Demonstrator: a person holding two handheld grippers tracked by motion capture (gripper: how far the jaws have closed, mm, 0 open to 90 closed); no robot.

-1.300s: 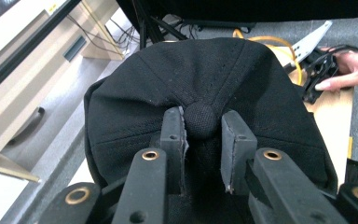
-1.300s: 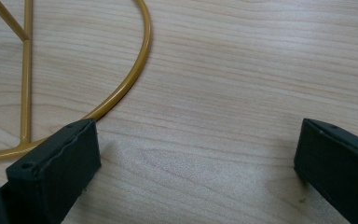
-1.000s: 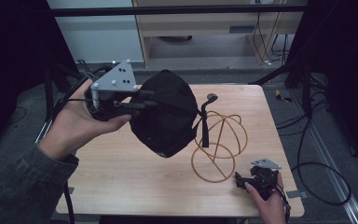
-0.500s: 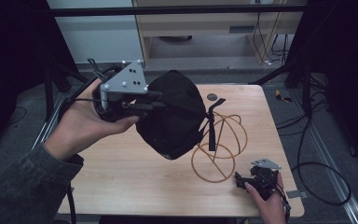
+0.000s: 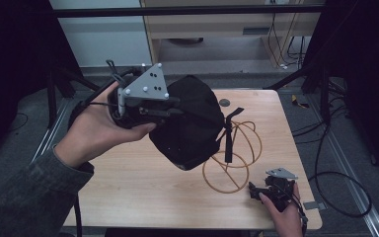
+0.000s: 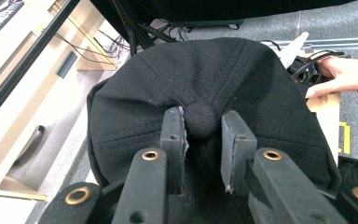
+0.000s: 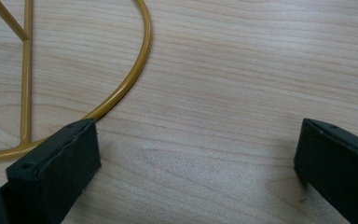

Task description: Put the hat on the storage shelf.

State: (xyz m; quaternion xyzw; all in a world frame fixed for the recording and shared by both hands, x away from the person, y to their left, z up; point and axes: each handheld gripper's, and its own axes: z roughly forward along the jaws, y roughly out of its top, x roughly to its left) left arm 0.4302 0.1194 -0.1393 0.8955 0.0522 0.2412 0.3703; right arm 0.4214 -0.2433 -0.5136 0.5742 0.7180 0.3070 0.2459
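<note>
From my high view the room is dim and a little soft, with dark corners, while both gripper views look brighter and sharp, with faint shadows on the table (image 7: 223, 93).

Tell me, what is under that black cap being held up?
Below the black cap stands a gold wire stand on the wooden table. The cap hides the stand's left part.

Black cap (image 5: 192, 123) hangs over mid-table, blocking the way to the gold wire stand (image 5: 234, 158) from the left. Bare wooden table (image 5: 143, 192) lies open in front; right gripper (image 5: 271, 190) crowds the stand's near-right side.
</note>
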